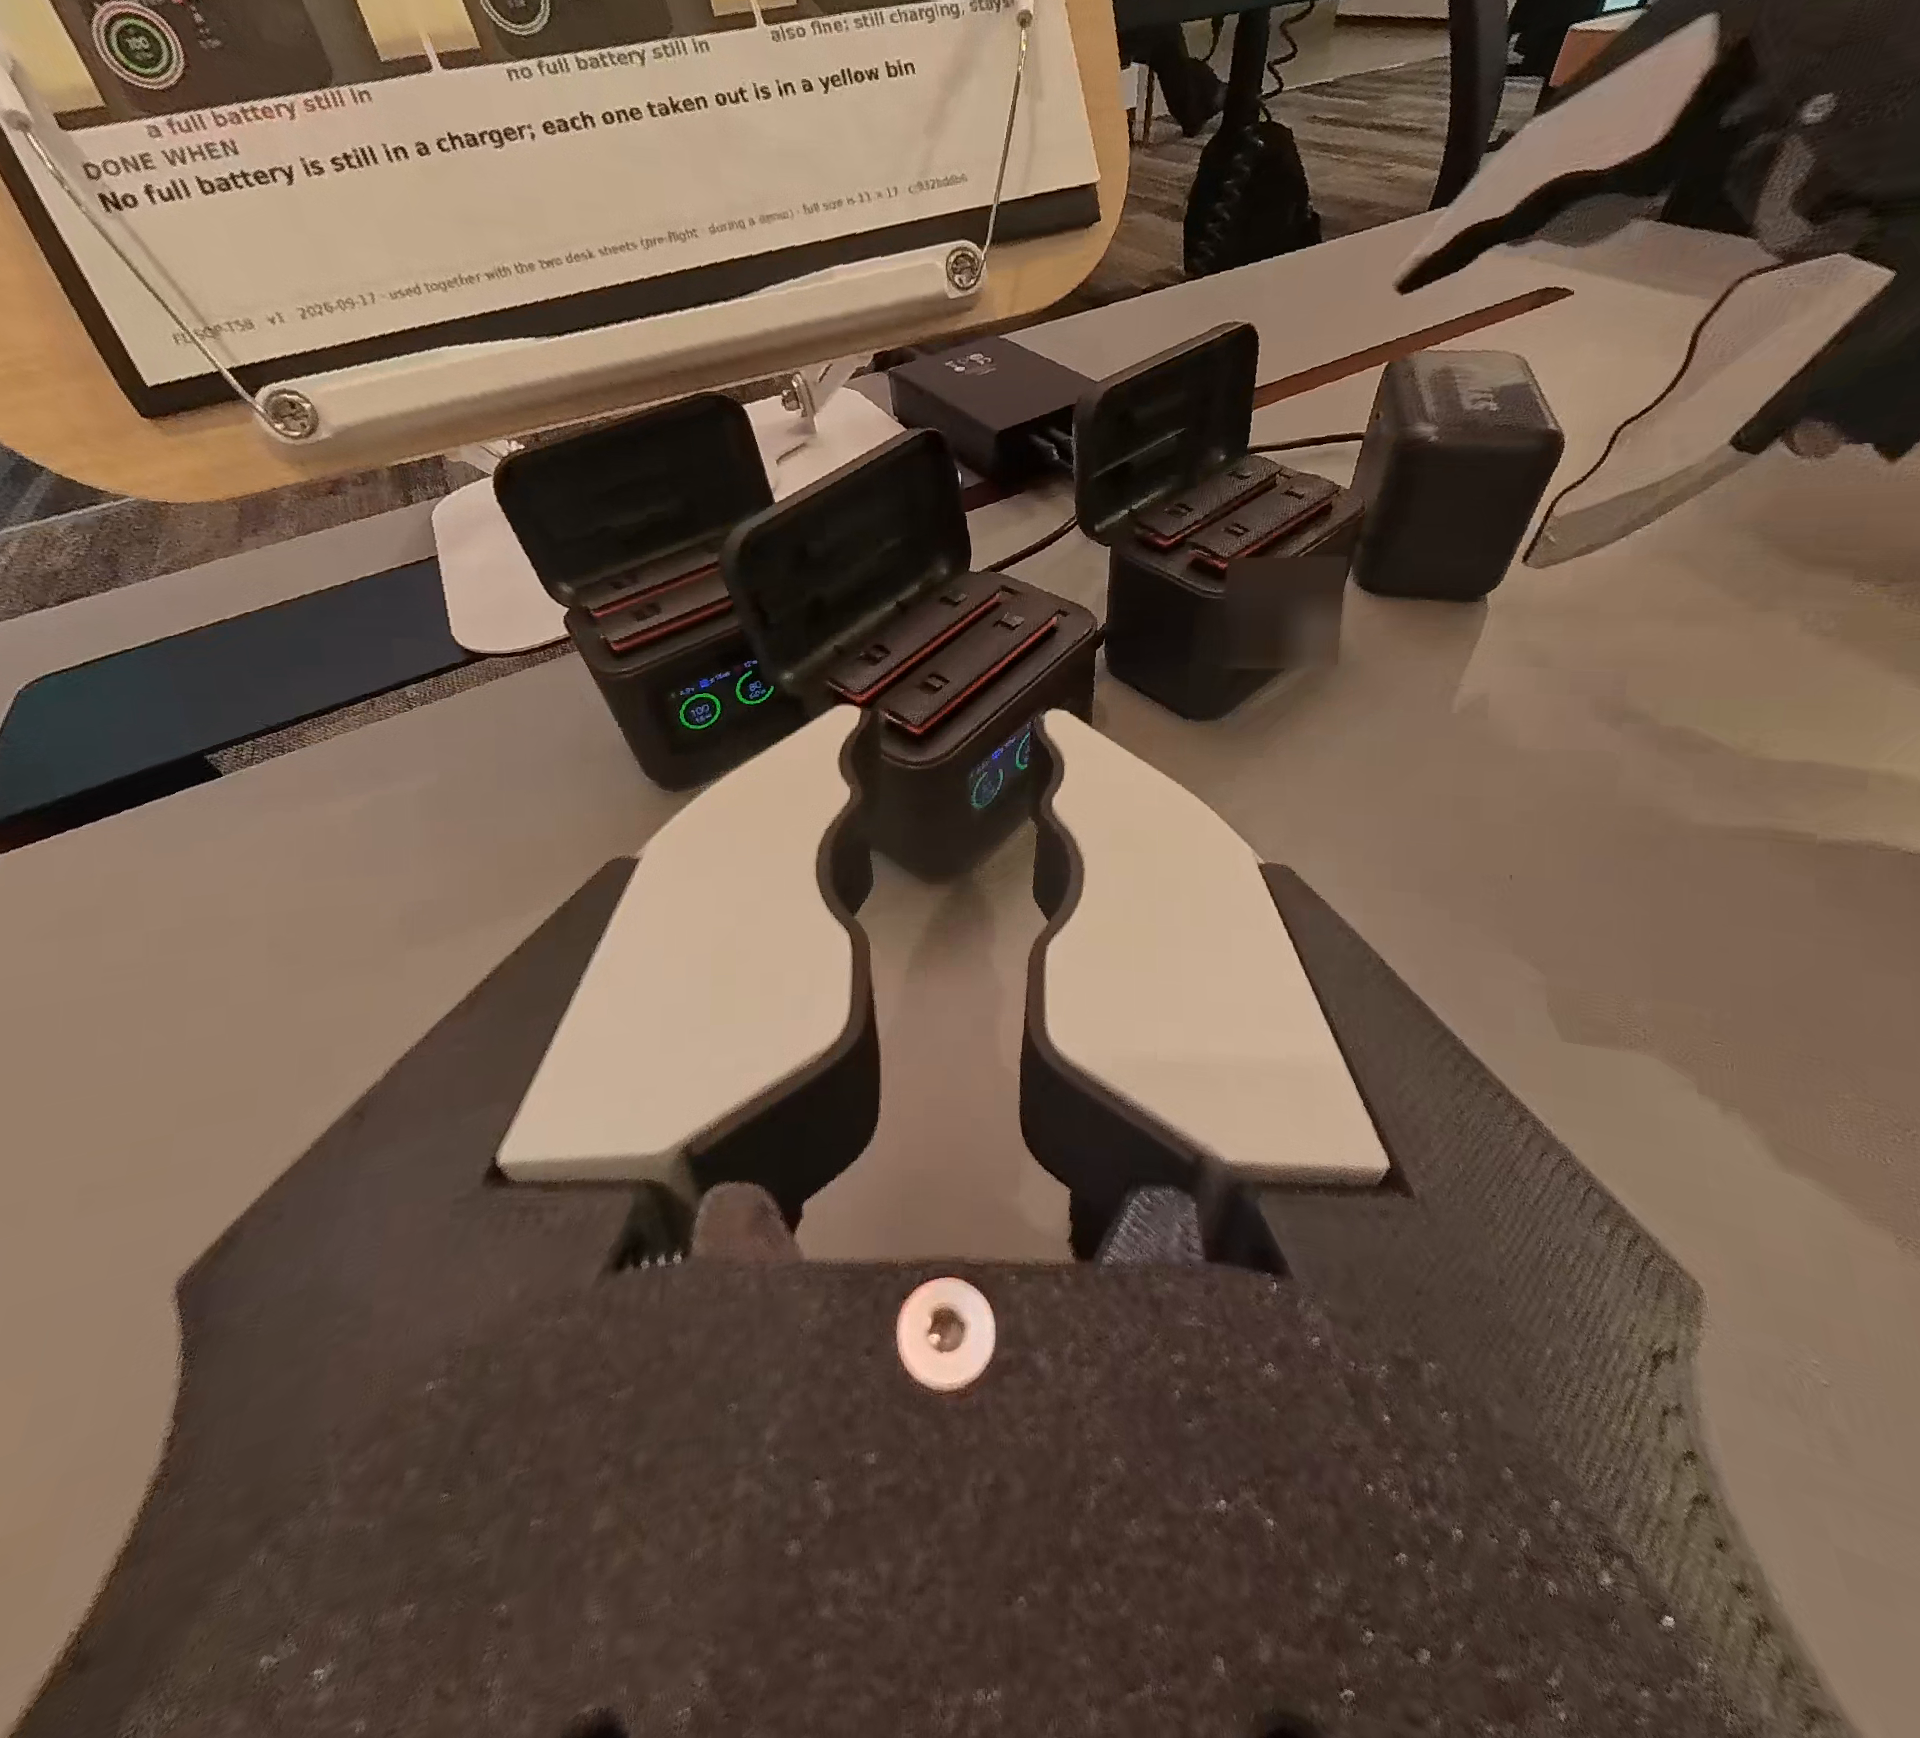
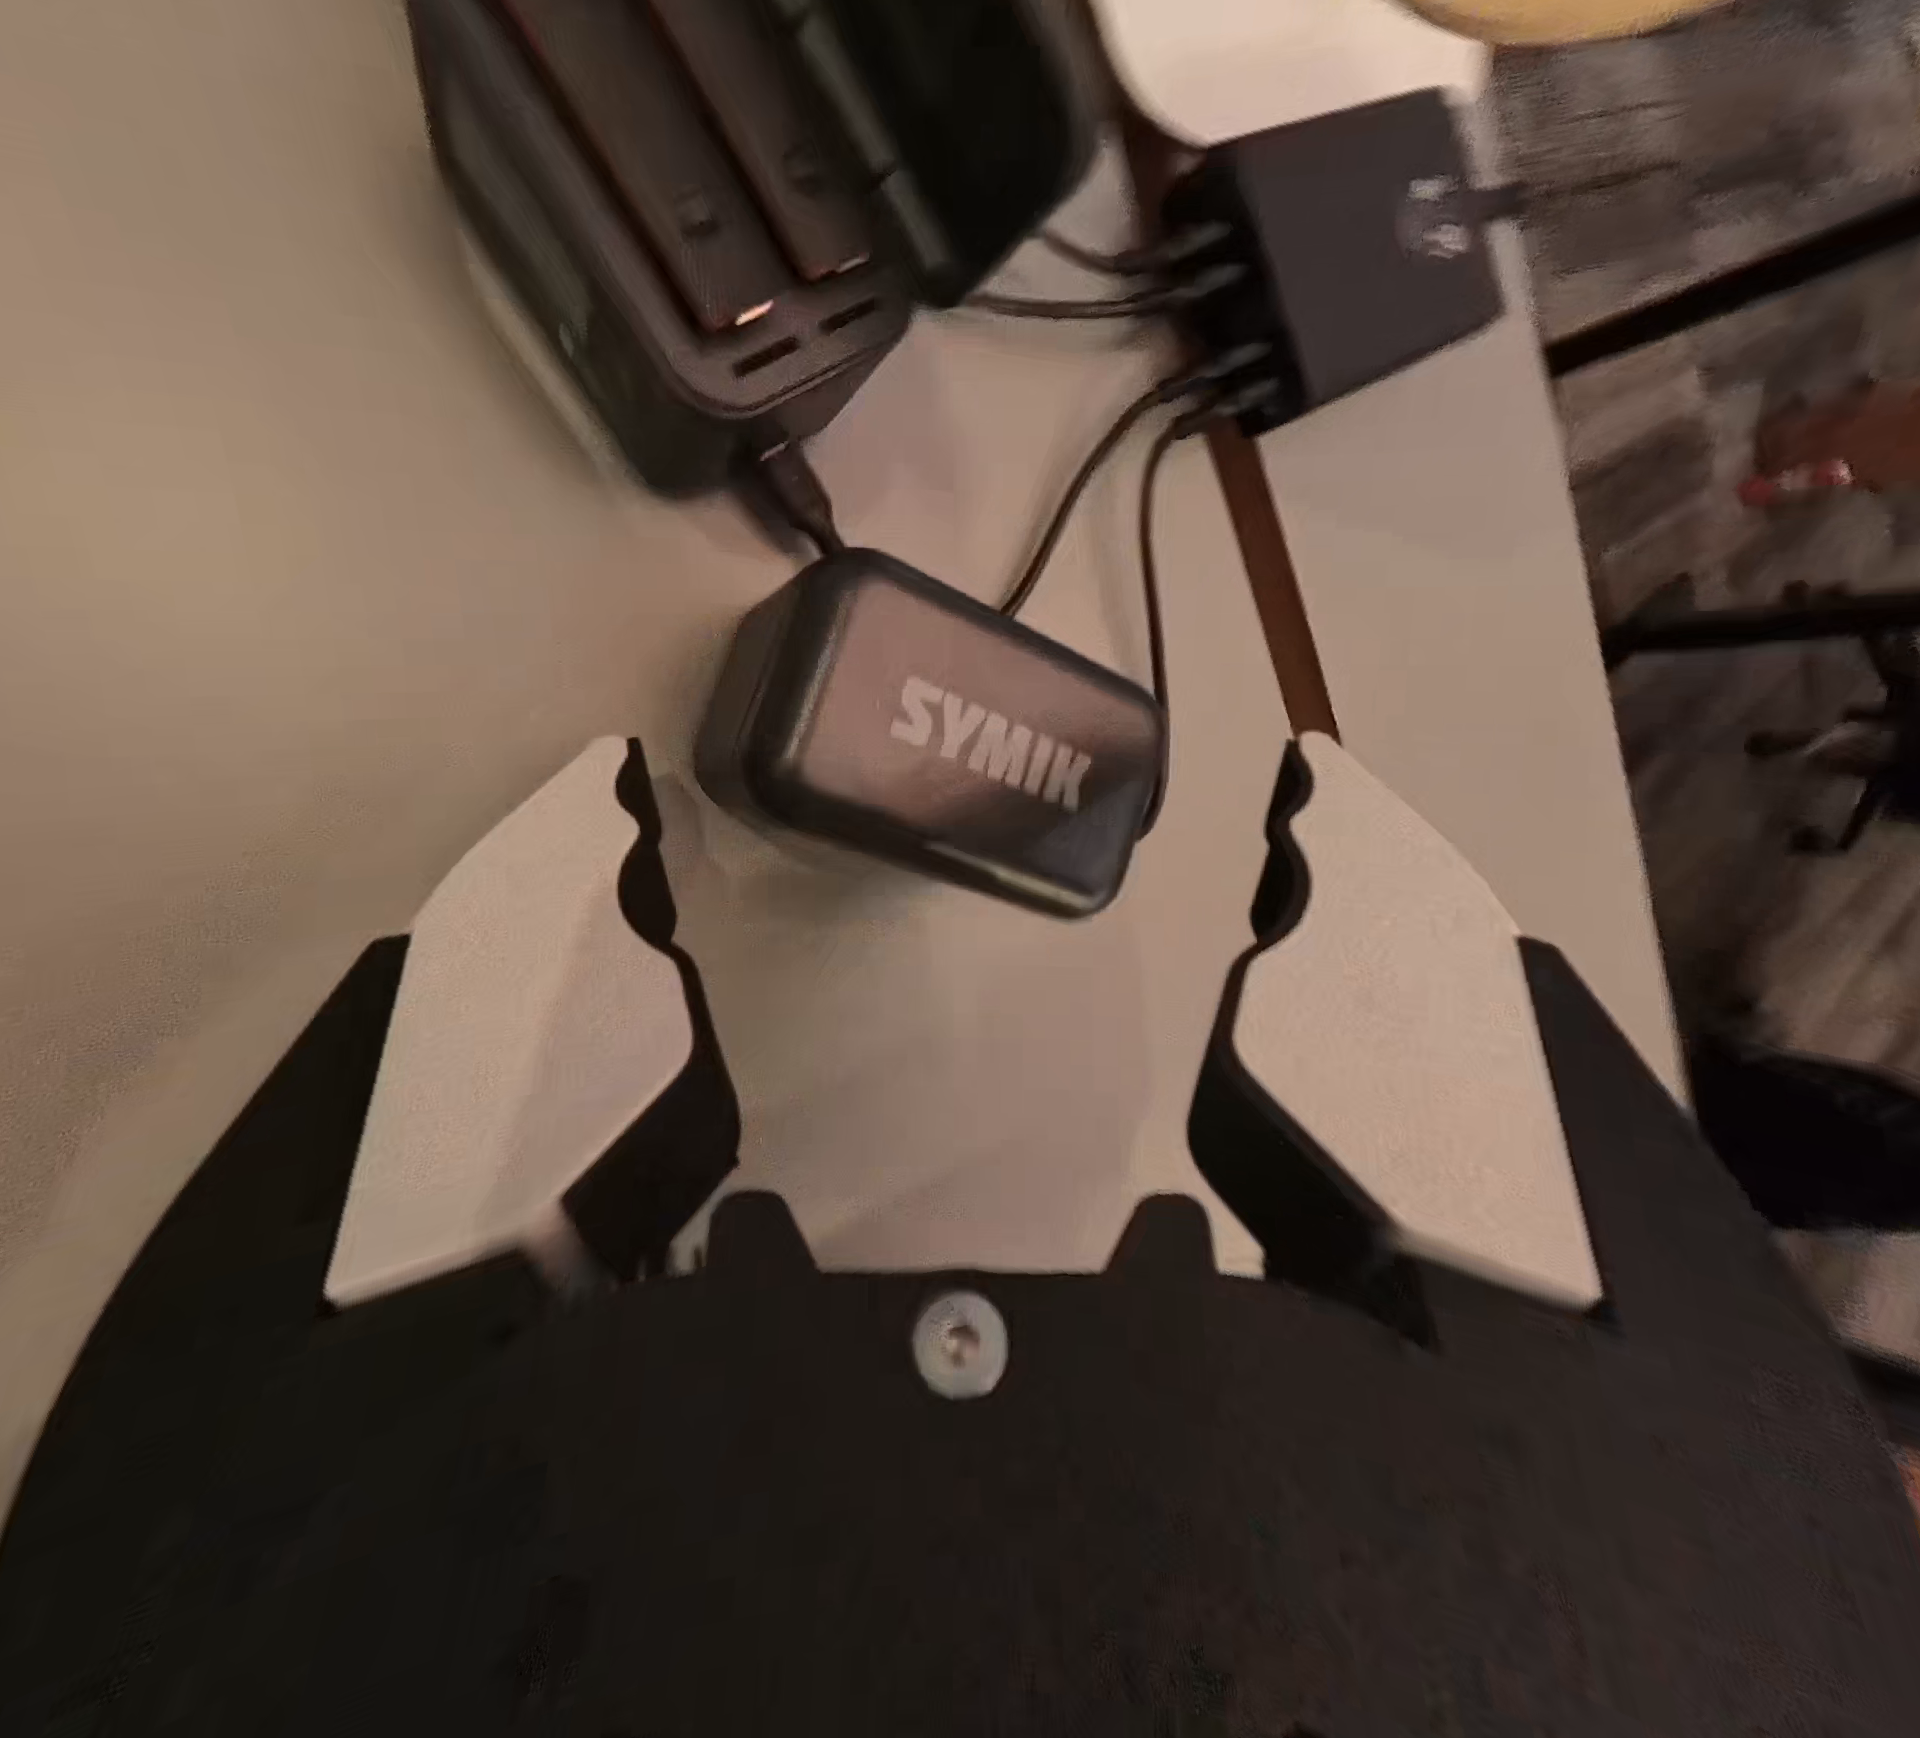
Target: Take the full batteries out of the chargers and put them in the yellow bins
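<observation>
A pale grey table (image 1: 1558,857) carries everything, with a sign board (image 1: 582,130) propped at its back and office furniture beyond. Four black chargers stand in a loose row: three with lids up and a closed one (image 2: 925,732) at the right end. A black hub (image 2: 1340,254) behind them feeds them by thin cables.

The left gripper (image 1: 945,753) sits low in front of the middle charger (image 1: 935,680), fingers spread part-way and empty, tips just at its front face. The right gripper (image 2: 961,774) hangs above the closed charger, fingers wide apart, holding nothing.

Risks, as I judge them: the chargers look light and are tethered, so a pull on a seated battery could lift or drag the whole unit, and the cables may snag a finger. Taking a part-charged battery is the other trap (the ring displays need reading first, and the middle one is half hidden by the fingers). The closed lid must be opened before anything comes out.

The batteries (image 1: 940,665) are thin black slabs with red edging, seated upright in pairs in the open chargers, tops barely proud. No yellow bin shows in either view.
</observation>
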The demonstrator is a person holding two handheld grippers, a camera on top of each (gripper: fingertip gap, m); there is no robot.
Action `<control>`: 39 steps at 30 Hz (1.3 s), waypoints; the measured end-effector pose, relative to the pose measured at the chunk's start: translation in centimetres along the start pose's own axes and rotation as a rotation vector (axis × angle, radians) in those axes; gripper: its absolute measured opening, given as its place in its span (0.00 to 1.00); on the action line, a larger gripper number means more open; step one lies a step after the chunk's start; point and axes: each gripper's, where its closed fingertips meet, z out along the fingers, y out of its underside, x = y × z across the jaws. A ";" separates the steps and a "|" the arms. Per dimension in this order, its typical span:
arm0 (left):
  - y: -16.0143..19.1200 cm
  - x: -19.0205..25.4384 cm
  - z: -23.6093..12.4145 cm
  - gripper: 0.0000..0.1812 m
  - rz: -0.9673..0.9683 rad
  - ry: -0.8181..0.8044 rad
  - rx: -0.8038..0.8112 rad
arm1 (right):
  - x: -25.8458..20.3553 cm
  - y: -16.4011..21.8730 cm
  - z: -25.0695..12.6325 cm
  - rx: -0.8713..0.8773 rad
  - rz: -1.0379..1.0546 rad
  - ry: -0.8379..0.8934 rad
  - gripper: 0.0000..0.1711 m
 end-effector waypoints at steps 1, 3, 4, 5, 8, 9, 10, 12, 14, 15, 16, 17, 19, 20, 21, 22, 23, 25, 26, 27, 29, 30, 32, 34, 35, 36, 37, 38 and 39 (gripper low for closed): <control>0.1 -0.1 0.0 0.15 0.003 0.000 -0.006 | -0.2 0.1 0.5 -0.053 -0.097 -0.060 0.65; 0.3 -0.3 0.0 0.14 0.015 -0.007 -0.013 | -0.6 0.5 1.2 -0.152 -0.279 -0.161 0.65; 0.4 -0.5 0.0 0.14 0.025 -0.015 -0.015 | -0.6 0.8 1.3 -0.193 -0.360 -0.198 0.64; 0.4 -0.8 -0.1 0.14 0.035 -0.025 -0.015 | -0.7 1.1 1.4 -0.230 -0.430 -0.232 0.64; 0.2 -1.6 -0.4 0.13 0.059 -0.055 -0.009 | -0.8 1.6 1.7 -0.305 -0.610 -0.280 0.60; 0.2 -1.8 -0.4 0.13 0.062 -0.061 -0.006 | -0.7 1.8 2.0 -0.326 -0.658 -0.283 0.59; 0.2 -2.0 -0.4 0.13 0.062 -0.065 -0.006 | -0.6 1.9 2.2 -0.343 -0.695 -0.285 0.56; 0.5 -2.2 -0.3 0.13 0.060 -0.068 -0.016 | -0.7 2.1 2.6 -0.355 -0.715 -0.302 0.47; 0.7 -2.3 -0.3 0.13 0.064 -0.071 -0.024 | -0.9 2.2 2.6 -0.363 -0.670 -0.335 0.43; 0.7 -2.2 -0.3 0.13 0.067 -0.070 -0.025 | -0.7 2.2 2.6 -0.378 -0.632 -0.349 0.43; 0.7 -2.2 -0.3 0.13 0.071 -0.068 -0.026 | -0.6 2.3 2.5 -0.397 -0.597 -0.361 0.43; 0.8 -2.1 -0.2 0.13 0.075 -0.067 -0.029 | -0.4 2.4 2.4 -0.416 -0.570 -0.372 0.42; 1.0 -2.0 -0.1 0.13 0.087 -0.064 -0.037 | 0.0 2.7 2.2 -0.467 -0.514 -0.388 0.42; 1.0 -1.9 -0.1 0.13 0.092 -0.063 -0.041 | 0.3 2.9 2.1 -0.499 -0.479 -0.390 0.42; 1.1 -1.9 -0.1 0.13 0.098 -0.062 -0.043 | 0.7 3.0 2.1 -0.528 -0.434 -0.389 0.42; 1.1 -1.8 -0.1 0.12 0.103 -0.060 -0.044 | 1.1 3.1 2.1 -0.557 -0.385 -0.387 0.42; 1.2 -1.7 0.0 0.12 0.107 -0.059 -0.046 | 1.5 3.1 2.1 -0.586 -0.336 -0.386 0.42; 1.3 -1.7 0.0 0.12 0.113 -0.056 -0.050 | 2.0 2.9 2.3 -0.630 -0.235 -0.391 0.41; 1.3 -1.7 0.1 0.12 0.114 -0.055 -0.054 | 2.1 2.7 2.5 -0.644 -0.188 -0.394 0.41; 1.4 -1.7 0.1 0.12 0.116 -0.054 -0.057 | 2.2 2.6 2.8 -0.653 -0.149 -0.396 0.42; 1.4 -1.7 0.1 0.12 0.119 -0.054 -0.059 | 2.1 2.1 3.5 -0.634 -0.120 -0.402 0.41; 1.5 -1.7 0.1 0.12 0.119 -0.053 -0.059 | 2.0 1.8 3.8 -0.613 -0.124 -0.402 0.42; 1.5 -1.7 0.1 0.12 0.119 -0.051 -0.060 | 1.9 1.5 4.1 -0.579 -0.136 -0.400 0.42; 1.5 -1.6 0.2 0.12 0.118 -0.047 -0.060 | 2.0 1.2 4.2 -0.533 -0.148 -0.391 0.42; 1.5 -1.6 0.2 0.12 0.119 -0.044 -0.063 | 2.1 1.1 4.2 -0.504 -0.148 -0.386 0.44; 1.6 -1.5 0.3 0.12 0.122 -0.041 -0.067 | 2.3 0.9 4.0 -0.470 -0.144 -0.385 0.45; 1.7 -1.4 0.3 0.12 0.126 -0.039 -0.070 | 2.4 0.6 3.8 -0.427 -0.137 -0.385 0.45; 1.7 -1.4 0.4 0.12 0.131 -0.038 -0.072 | 2.8 0.3 3.6 -0.386 -0.134 -0.379 0.45; 1.8 -1.3 0.4 0.12 0.136 -0.038 -0.073 | 3.2 0.2 3.3 -0.351 -0.134 -0.371 0.46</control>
